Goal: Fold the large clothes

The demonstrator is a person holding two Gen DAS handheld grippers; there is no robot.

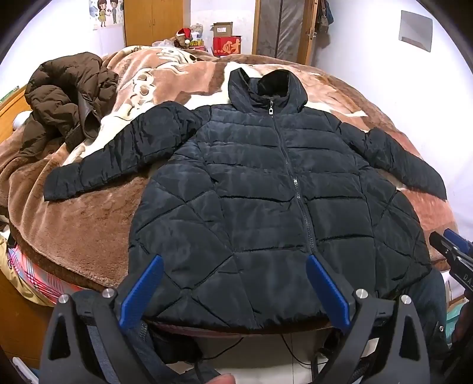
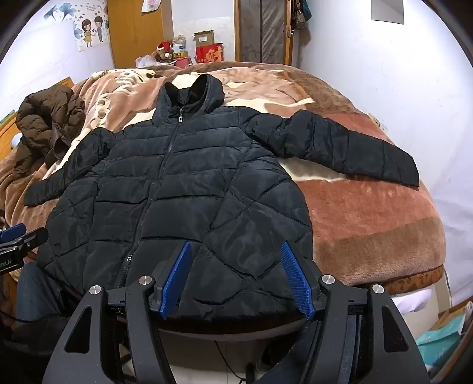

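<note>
A black quilted hooded jacket (image 1: 266, 183) lies flat and zipped, front up, on a brown blanket-covered bed (image 1: 88, 224), sleeves spread to both sides, hem at the near edge. It also shows in the right wrist view (image 2: 177, 189). My left gripper (image 1: 235, 263) is open and empty, held just above the hem left of the zip. My right gripper (image 2: 235, 249) is open and empty above the hem's right part. The right gripper shows at the left wrist view's right edge (image 1: 449, 248); the left gripper shows at the right wrist view's left edge (image 2: 17, 236).
A crumpled brown puffer coat (image 1: 65, 97) lies on the bed's far left. Boxes and a Santa-hat toy (image 1: 184, 37) stand behind the bed by a wooden wardrobe (image 1: 156, 20). A white wall runs along the right. Cables (image 1: 295, 351) hang below the bed edge.
</note>
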